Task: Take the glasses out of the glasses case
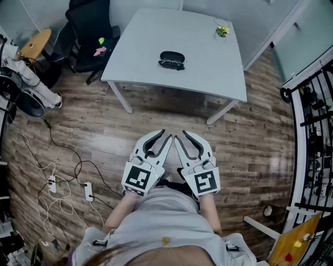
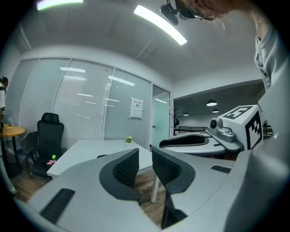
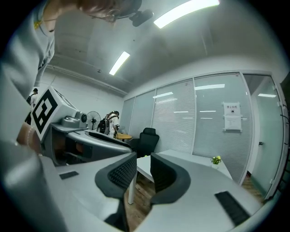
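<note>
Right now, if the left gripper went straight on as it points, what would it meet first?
Probably the near edge of the white table. The left gripper has its tongs open and empty, with only floor before it; depth is unclear.

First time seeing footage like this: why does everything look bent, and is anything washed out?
Head view: the wide lens bows the table and floorboards; light is even. Left gripper view: round fisheye frame, dark corners, ceiling light strip blown out white. Right gripper view: same curving, and its ceiling strip glares too.
</note>
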{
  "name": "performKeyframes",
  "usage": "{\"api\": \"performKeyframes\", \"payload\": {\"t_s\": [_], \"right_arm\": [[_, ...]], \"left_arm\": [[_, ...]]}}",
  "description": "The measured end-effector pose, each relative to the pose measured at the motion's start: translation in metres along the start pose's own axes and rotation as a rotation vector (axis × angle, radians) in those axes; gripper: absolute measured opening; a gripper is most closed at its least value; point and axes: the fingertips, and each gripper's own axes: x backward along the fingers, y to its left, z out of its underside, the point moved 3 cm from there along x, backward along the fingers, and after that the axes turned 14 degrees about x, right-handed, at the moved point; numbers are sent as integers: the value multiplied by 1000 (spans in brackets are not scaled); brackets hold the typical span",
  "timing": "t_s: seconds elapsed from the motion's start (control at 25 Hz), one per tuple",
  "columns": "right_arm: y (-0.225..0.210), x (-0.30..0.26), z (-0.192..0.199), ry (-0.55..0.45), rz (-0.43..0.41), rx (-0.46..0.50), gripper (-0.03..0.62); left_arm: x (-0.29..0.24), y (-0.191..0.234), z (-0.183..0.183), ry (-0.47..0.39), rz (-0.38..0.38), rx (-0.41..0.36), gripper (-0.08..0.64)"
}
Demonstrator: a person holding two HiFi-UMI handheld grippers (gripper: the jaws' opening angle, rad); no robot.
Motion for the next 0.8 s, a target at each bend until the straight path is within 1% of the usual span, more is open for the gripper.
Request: {"api": "performKeyframes", "payload": {"t_s": [0.48,0.8], "right_arm": [[-56,-104,9,53,61,18,101],[-66,-155,4,69,89,7,101]], "left_arm": [[-80,86,-38,48,85,-15,91],[-102,129,-54,64,126,-6,91]]}}
